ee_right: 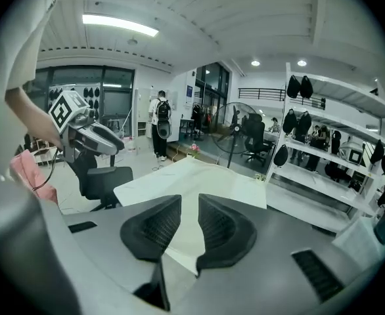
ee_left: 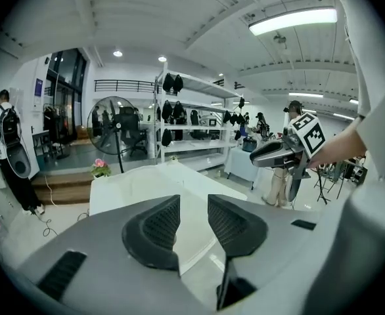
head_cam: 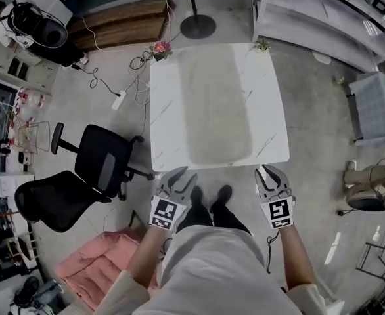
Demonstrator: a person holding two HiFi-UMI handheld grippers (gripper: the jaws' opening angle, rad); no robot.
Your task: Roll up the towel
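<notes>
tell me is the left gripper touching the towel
Apart. The right gripper view shows the left gripper held in the air short of the table, clear of the towel lying flat on it; its own view shows parted, empty jaws.

No letters, digits or brand names are showing clearly enough to be read. The only printed signs are sitting on the grippers: a black-and-white square pattern marker (head_cam: 167,213) on the white cube of the left gripper (head_cam: 177,173), and a matching black-and-white marker (head_cam: 279,212) on the right gripper (head_cam: 269,171). Neither is carrying any writing.
</notes>
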